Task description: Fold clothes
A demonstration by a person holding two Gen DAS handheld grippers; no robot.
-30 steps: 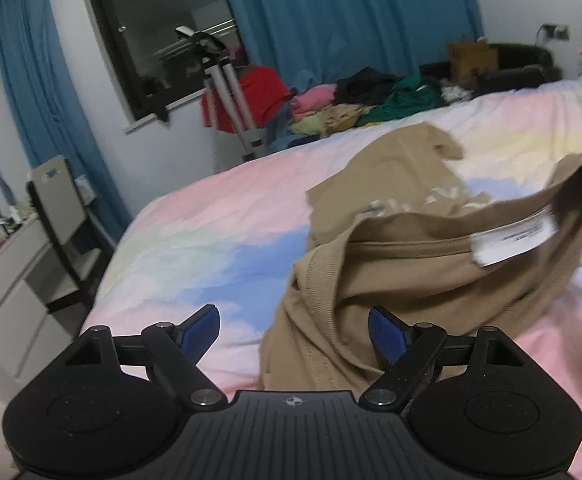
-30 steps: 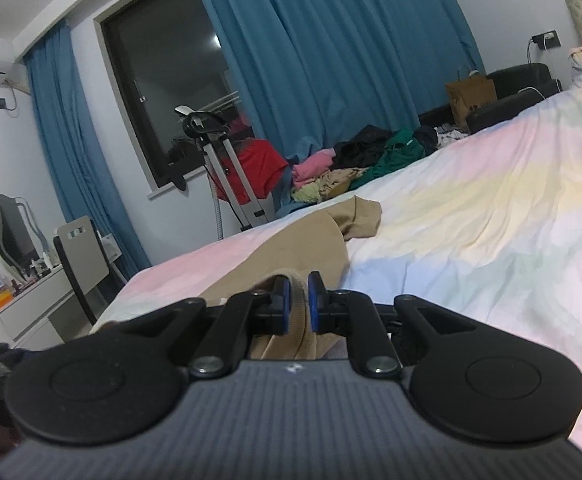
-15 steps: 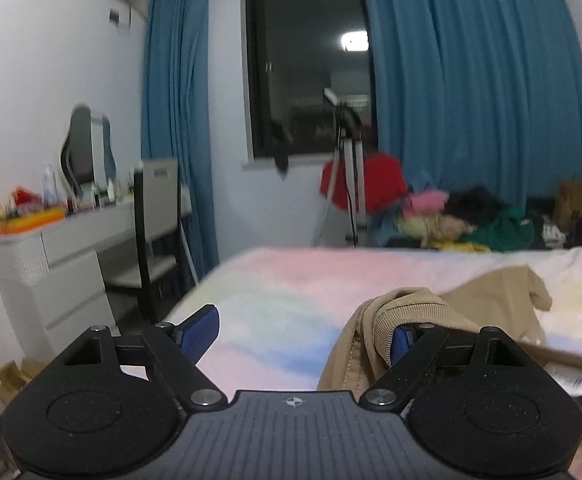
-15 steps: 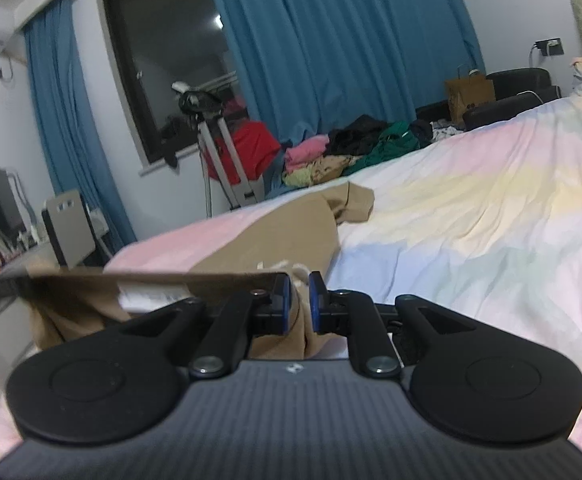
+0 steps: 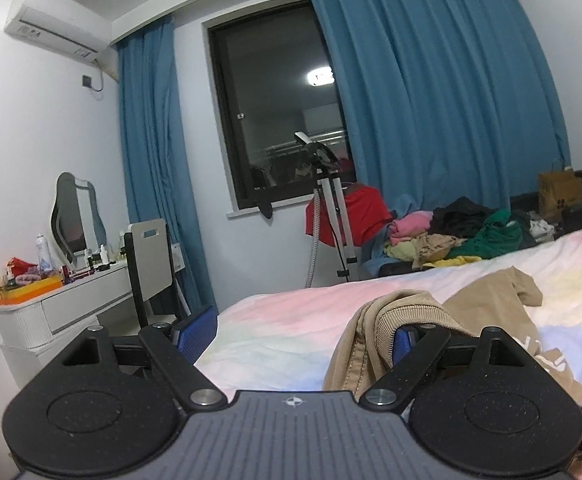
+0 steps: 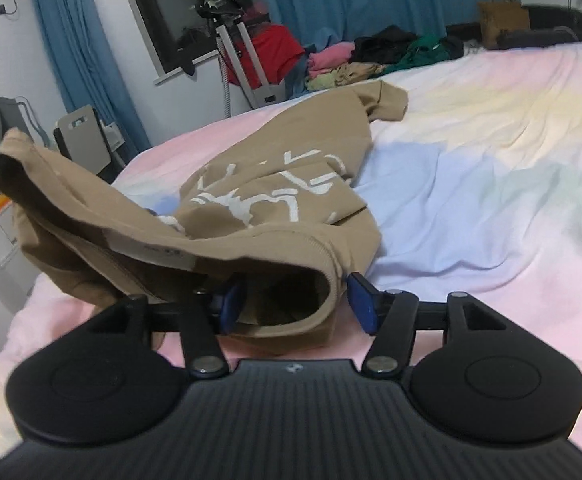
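Tan sweatshirt (image 6: 275, 184), white chest print, lies crumpled on the pastel bedsheet (image 6: 471, 184), near the bed's edge. Judged soft, light and limp; it will sag between holds. Ribbed neckband (image 6: 323, 276) looks the firmest hem to grip.

Right gripper (image 6: 295, 304): jaws spread wide, neckband loosely draped between them, not pinched.

Left gripper (image 5: 303, 332): jaws wide apart, a fabric fold draped over its right finger (image 5: 405, 340), nothing clamped.

Beyond: clothes pile (image 5: 451, 236), tripod (image 5: 331, 208).
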